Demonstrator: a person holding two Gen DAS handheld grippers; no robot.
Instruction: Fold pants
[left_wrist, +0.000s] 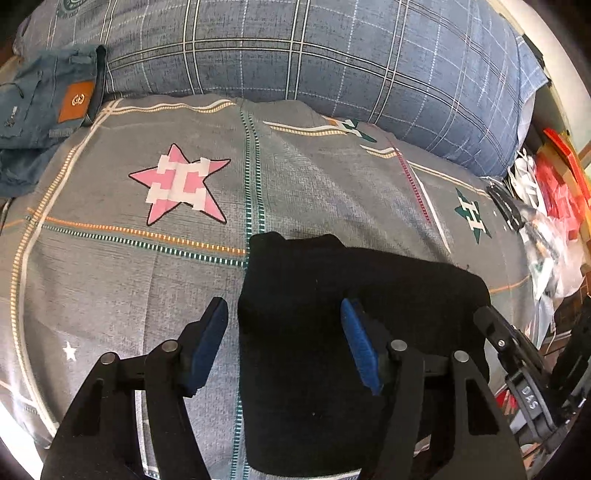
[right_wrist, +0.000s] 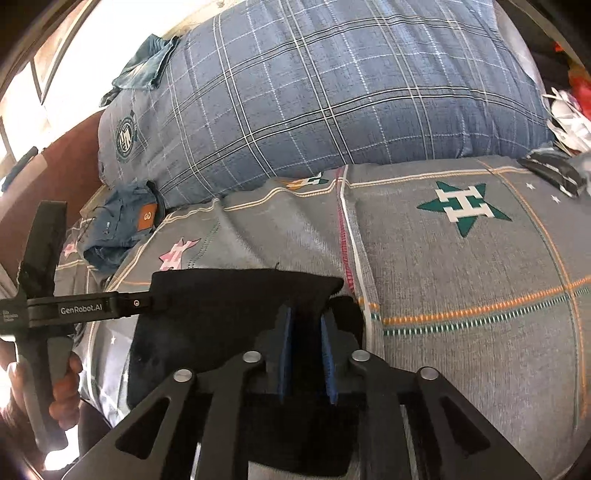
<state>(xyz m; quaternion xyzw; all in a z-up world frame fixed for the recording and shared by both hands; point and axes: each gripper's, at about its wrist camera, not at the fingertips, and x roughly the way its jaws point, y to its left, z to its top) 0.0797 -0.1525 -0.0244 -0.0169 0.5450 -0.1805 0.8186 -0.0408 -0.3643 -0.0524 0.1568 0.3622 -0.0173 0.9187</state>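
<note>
Black pants (left_wrist: 332, 332) lie folded into a compact rectangle on a grey star-print bedspread (left_wrist: 147, 288). My left gripper (left_wrist: 284, 314) is open, its blue pads (left_wrist: 208, 339) straddling the pants' left edge just above the cloth. In the right wrist view the pants (right_wrist: 221, 317) lie under my right gripper (right_wrist: 306, 317), whose blue pads (right_wrist: 286, 347) stand close together with black cloth between them, at the pants' far right corner. The left gripper's body (right_wrist: 74, 308) shows at the left of that view, held by a hand.
A large blue plaid pillow (left_wrist: 314, 59) lies across the back of the bed. Folded blue jeans (left_wrist: 48, 107) with a tan patch sit at the back left. Plastic bags and red items (left_wrist: 554, 206) crowd the bed's right side.
</note>
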